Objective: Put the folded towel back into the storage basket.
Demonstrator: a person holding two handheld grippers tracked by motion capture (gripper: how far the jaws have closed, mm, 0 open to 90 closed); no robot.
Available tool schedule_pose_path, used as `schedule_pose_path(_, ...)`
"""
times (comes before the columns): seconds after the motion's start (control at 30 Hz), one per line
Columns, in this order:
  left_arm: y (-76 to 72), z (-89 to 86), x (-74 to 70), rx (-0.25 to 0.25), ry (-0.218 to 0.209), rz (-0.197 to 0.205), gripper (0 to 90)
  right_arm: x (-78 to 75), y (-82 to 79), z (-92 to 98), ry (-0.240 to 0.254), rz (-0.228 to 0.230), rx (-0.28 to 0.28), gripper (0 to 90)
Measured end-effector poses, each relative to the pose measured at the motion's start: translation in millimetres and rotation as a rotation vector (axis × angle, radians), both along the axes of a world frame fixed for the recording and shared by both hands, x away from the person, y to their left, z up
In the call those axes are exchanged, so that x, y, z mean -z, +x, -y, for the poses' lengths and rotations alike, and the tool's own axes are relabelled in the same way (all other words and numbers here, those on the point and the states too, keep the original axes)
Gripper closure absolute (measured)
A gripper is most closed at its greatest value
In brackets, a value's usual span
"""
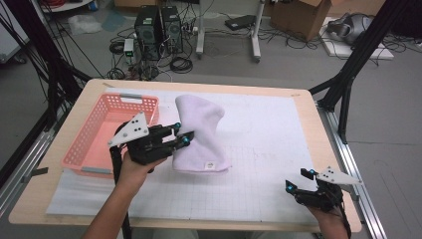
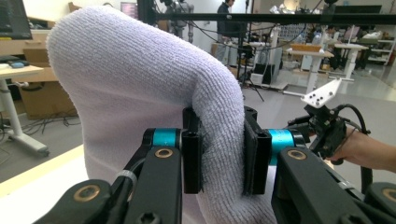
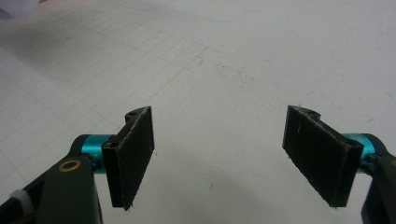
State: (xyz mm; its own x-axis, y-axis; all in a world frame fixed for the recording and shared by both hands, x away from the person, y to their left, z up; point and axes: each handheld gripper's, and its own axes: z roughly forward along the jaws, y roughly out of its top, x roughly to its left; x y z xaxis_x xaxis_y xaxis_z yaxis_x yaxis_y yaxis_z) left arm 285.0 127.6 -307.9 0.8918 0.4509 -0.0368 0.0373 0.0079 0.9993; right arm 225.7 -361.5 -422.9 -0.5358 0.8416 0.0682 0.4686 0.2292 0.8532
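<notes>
- Towel: the pale lilac terry cloth stands bunched up over the middle of the white gridded mat, its top edge lifted and its lower end, with a small label, resting on the mat.
- Your left gripper has the towel pinched at its left edge, roughly at 9 o'clock on the cloth as the high view shows it. In the left gripper view the fold of towel sits squeezed between the two black pads, which press into it from both sides.
- Your left hand comes up from the bottom edge of the high view, and the gripper body points toward 3 o'clock.
- Pink basket: it sits at 9 o'clock from the towel, near the left edge of the table, just behind your left gripper.
- Your right gripper rests low near the table's front right corner, about 4 o'clock from the towel and well apart from it.
- In the right gripper view its jaws stand wide apart with nothing between them, bare mat ahead of them.
- From the left gripper view your right gripper and hand show farther off at 3 o'clock.
</notes>
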Motion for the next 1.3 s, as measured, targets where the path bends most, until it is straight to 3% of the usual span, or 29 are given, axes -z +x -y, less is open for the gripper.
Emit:
schedule_pose_path(0.8, 10.7, -64.6, -21.0, -0.040, -0.032, 0.023, 73.4, 0.7, 4.0, -4.9, -0.014, -0.002, 0.006, 24.0)
schedule_pose_path(1.3, 16.2, -103.6, -26.4, -0.072, -0.031, 0.012, 73.4, -0.9, 6.1, -7.4, -0.006, -0.001, 0.015, 24.0)
